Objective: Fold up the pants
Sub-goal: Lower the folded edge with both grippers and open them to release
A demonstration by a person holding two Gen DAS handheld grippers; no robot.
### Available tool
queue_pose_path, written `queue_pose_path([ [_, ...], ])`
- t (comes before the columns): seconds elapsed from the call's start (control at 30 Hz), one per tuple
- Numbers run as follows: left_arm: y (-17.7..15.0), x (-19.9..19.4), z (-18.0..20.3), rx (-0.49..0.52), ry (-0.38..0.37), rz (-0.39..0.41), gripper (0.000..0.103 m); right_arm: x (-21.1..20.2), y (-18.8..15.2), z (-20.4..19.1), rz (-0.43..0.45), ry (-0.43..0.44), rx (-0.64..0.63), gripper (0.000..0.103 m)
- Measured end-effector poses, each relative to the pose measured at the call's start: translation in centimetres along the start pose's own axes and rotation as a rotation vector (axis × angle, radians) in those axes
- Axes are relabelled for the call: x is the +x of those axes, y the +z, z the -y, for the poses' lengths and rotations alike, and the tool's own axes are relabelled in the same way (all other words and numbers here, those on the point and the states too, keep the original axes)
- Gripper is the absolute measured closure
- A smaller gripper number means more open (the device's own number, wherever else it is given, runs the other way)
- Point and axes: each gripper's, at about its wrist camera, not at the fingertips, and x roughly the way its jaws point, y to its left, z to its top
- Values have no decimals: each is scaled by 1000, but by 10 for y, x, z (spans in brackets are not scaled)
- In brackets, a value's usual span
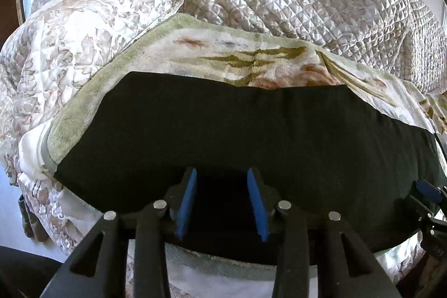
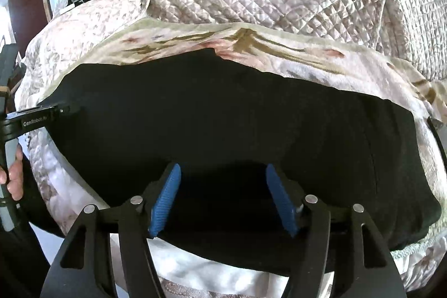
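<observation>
Black pants laid flat on the bed, both tools at the near hem.

Pants (image 1: 237,127) lie on a floral towel (image 1: 212,46), long axis running 9 to 3 o'clock. Left tool (image 1: 222,203) and right tool (image 2: 222,200) sit at 6 o'clock, blue pads parted, straddling dark cloth without pinching. Right stands wider. Each is equally near; fold likely goes toward 12.
</observation>
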Motion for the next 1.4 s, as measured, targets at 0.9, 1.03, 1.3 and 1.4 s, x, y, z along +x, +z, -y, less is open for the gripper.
queue_pose_path([
  [0.9, 30, 8, -28, -96, 30, -13, 59, -12, 14, 26, 58, -56, 106, 39],
  [1.03, 25, 17, -31, -109, 37, -39, 59, 2, 9, 22, -5, -67, 81, 39],
  [1.3, 39, 2, -60, -159, 46, -9, 54, -6, 11, 21, 26, -42, 94, 39],
  [1.4, 48, -4, -85, -192, 79, 7, 41, -6, 11, 22, 27, -34, 105, 39],
])
